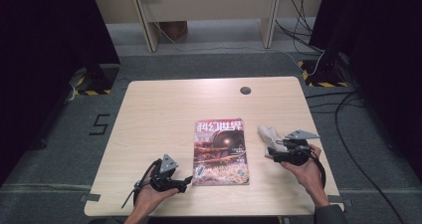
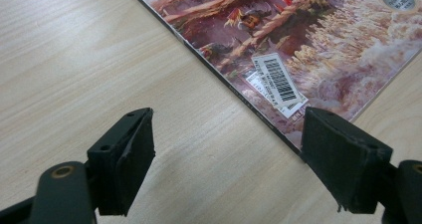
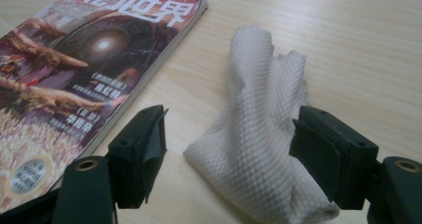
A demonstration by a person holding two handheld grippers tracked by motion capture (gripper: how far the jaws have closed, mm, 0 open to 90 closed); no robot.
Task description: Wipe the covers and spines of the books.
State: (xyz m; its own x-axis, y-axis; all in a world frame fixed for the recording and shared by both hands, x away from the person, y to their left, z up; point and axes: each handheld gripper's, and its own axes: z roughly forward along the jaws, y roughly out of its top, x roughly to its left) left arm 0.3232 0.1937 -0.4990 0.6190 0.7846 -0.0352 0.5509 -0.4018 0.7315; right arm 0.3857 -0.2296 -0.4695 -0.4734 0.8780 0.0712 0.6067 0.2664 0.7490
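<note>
The right gripper (image 3: 229, 149), jaws apart and unclamped, straddles the white cloth (image 3: 261, 129), whose length runs straight ahead.

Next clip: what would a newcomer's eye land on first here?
The magazine with its red-brown cover lies flat mid-table, the one vivid thing on the pale wood. Just right of it sits a crumpled white cloth, with the right gripper standing open around it. The left gripper, also open, points at the magazine's near-left corner.
</note>
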